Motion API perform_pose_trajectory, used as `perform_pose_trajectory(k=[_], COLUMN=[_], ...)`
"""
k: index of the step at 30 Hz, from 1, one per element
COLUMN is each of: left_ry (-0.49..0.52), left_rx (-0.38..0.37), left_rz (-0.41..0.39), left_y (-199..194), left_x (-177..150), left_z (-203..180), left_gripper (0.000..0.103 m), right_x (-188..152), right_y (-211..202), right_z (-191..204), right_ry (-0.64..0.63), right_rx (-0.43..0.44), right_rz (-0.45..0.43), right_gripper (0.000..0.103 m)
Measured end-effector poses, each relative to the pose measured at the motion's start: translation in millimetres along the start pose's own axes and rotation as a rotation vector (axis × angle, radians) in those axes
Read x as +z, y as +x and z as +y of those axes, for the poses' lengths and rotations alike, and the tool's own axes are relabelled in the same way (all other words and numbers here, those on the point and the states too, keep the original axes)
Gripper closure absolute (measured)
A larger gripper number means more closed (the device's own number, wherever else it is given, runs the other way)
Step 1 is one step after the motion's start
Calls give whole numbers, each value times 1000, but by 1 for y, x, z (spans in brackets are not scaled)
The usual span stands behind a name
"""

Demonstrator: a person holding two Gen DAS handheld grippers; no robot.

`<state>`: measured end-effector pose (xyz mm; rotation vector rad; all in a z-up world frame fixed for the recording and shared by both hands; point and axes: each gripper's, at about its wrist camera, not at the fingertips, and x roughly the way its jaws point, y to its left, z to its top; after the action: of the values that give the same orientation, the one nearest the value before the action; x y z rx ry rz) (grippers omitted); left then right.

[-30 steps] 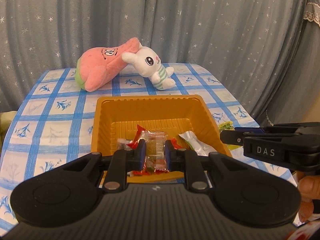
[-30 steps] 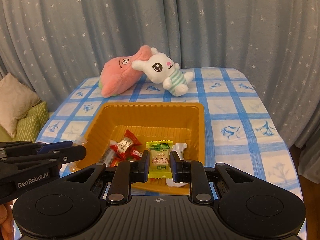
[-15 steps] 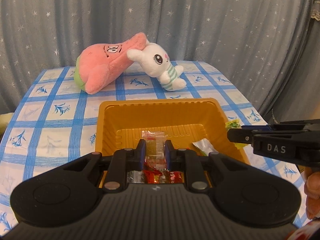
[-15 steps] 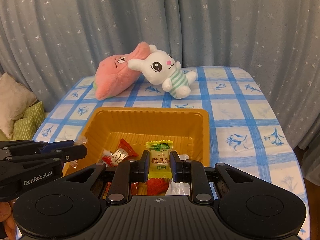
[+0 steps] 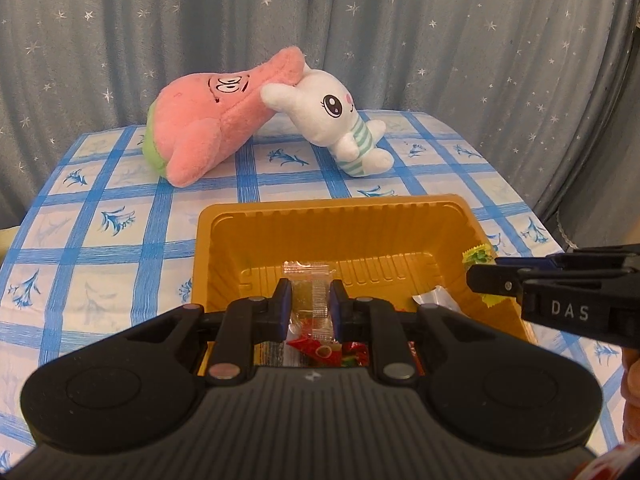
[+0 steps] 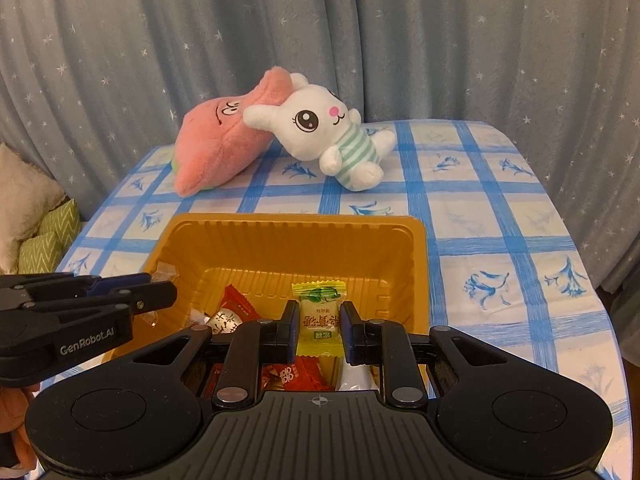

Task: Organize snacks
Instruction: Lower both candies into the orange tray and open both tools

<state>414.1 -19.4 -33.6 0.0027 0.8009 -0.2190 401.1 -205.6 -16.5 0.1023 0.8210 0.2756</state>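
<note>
Plainly light and crinkly, the clear sachet (image 5: pixel 310 300) and yellow sachet (image 6: pixel 320 312) sit pinched mid-body by left fingers (image 5: pixel 283 304) and right fingers (image 6: pixel 349 326), seemingly above the tray (image 6: pixel 296 224).

A: Any lettering you can read?

B: White letters "DAS" on the side of the right gripper (image 5: pixel 480 282), seen from the left wrist. "GenRobot.AI" on the side of the left gripper (image 6: pixel 160 294), seen from the right wrist.

A: And the snacks?

B: The yellow packet (image 6: pixel 319 312) bears red characters, too small to read. A red wrapper (image 6: pixel 298 374) beneath it shows white lettering, not legible.
</note>
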Motion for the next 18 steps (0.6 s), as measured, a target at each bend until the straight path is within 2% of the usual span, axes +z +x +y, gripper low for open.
perform_pose_trajectory(k=[11, 13, 18], left_ry=[-21, -27, -48], left_rx=[0, 8, 12], left_rz=[14, 10, 4], left_y=[15, 16, 10], left_x=[4, 5, 4], left_z=[1, 3, 13], left_gripper=[85, 69, 69], right_x=[-1, -1, -2], right_y=[11, 12, 11], right_z=[-4, -5, -5], right_ry=[5, 7, 8], right_rx=[-5, -6, -5], right_rz=[7, 8, 8], right_gripper=[81, 81, 81])
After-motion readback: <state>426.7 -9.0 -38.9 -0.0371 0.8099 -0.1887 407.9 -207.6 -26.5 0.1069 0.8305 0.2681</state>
